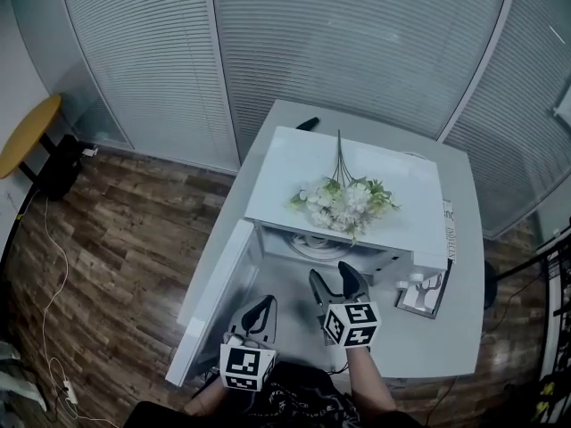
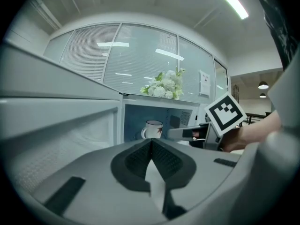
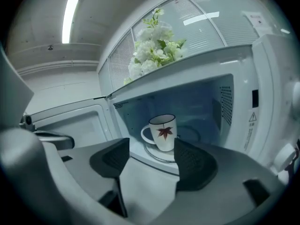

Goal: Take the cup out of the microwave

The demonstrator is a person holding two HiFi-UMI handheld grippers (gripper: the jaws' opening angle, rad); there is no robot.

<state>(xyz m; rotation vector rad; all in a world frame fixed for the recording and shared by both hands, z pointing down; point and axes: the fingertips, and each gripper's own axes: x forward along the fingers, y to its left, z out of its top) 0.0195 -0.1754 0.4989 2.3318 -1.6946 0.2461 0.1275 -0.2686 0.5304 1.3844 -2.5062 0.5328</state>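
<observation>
A white cup (image 3: 164, 131) with a red leaf on it stands on the round tray inside the open white microwave (image 1: 294, 163). In the left gripper view the cup (image 2: 153, 129) shows deep in the cavity. My right gripper (image 3: 150, 149) is open just in front of the cavity, its jaws spread a little short of the cup with nothing between the pads. In the head view the right gripper (image 1: 337, 283) points into the opening. My left gripper (image 2: 151, 142) is shut and empty, lower left by the door; the head view has the left gripper (image 1: 260, 315) there too.
The microwave door (image 1: 214, 301) swings open to the left, close beside my left gripper. White artificial flowers (image 1: 343, 199) lie on the microwave's top. A small picture card (image 1: 424, 294) stands to the right on the grey table (image 1: 464, 239). Glass walls with blinds stand behind.
</observation>
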